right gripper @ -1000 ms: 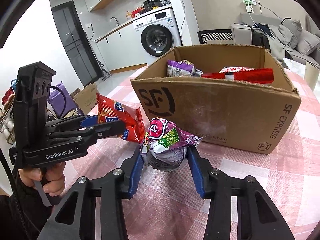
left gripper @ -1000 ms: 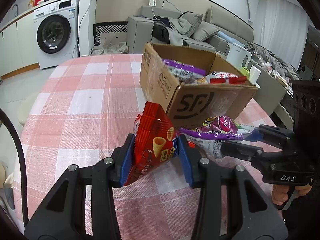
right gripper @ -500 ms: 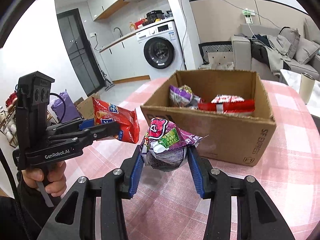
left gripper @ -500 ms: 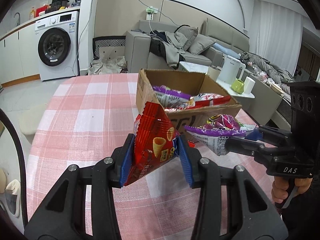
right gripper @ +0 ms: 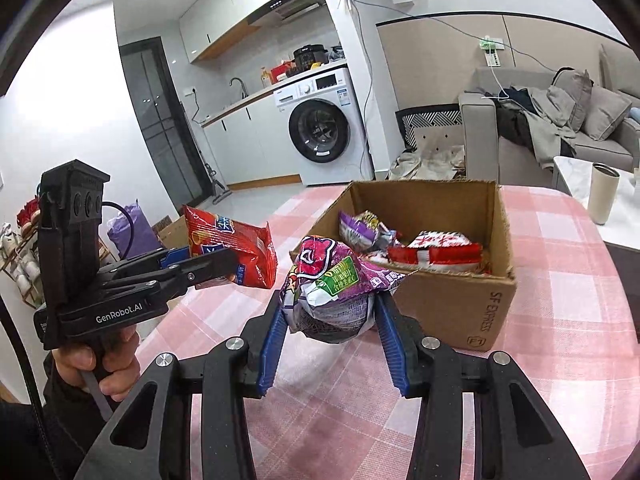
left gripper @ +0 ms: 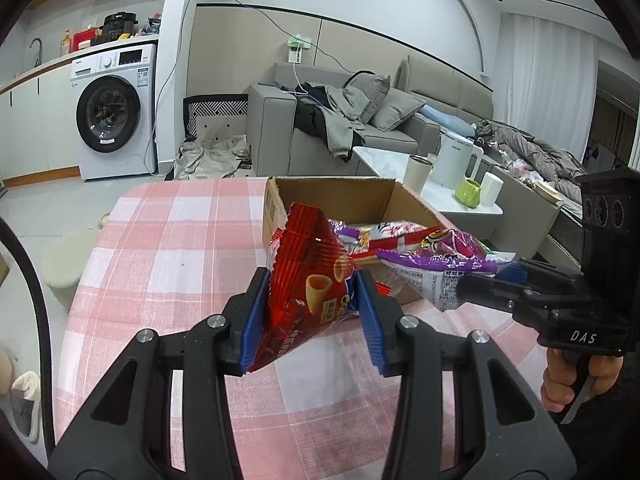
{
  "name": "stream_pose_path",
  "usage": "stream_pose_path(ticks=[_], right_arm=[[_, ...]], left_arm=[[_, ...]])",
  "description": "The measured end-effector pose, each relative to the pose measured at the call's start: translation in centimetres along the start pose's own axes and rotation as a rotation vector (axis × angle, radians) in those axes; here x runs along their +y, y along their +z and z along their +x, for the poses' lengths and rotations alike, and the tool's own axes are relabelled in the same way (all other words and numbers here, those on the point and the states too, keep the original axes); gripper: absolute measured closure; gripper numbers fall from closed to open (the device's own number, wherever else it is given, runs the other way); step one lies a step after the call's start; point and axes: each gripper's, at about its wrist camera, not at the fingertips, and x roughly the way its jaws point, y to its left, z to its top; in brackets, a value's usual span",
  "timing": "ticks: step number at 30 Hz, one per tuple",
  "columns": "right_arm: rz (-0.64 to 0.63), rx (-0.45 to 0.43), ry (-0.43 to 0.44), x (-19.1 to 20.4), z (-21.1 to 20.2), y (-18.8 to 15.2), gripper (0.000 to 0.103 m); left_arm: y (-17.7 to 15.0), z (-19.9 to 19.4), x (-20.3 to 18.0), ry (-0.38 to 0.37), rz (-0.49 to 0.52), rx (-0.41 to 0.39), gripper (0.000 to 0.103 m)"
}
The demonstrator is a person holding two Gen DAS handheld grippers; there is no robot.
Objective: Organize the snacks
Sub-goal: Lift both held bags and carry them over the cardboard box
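Between each gripper's fingers (left gripper: 368, 308), 1 snack bag (left gripper: 308, 292).

tablecloth (left gripper: 168, 240): pink and white check
box (right gripper: 452, 312): brown cardboard, black print on its side
near-left snack bag (left gripper: 308, 280): red, with orange cones pictured
near-right snack bag (right gripper: 332, 284): purple, with a green label and silver back
bags in the box (right gripper: 432, 250): one purple, one red and white
gripper pads (right gripper: 272, 344): blue, on black arms
washing machine (right gripper: 320, 128): white, dark round door
sofa (left gripper: 360, 128): grey
mug (left gripper: 469, 196): light green
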Motion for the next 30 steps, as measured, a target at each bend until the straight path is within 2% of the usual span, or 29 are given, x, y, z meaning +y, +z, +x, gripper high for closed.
stream_pose_path(ticks=[19,30], right_arm=[[0.023,-0.074,-0.06,-1.4,-2.7,3.2,0.058],[0.061,-0.093,-0.082,-3.2,-2.2,4.8,0.058]], left_arm=[[3.0,-0.5,-2.1,0.001,-0.004,-0.038,0.063],[6.0,2.4,-3.7,0.017,0.014,-0.034,0.063]])
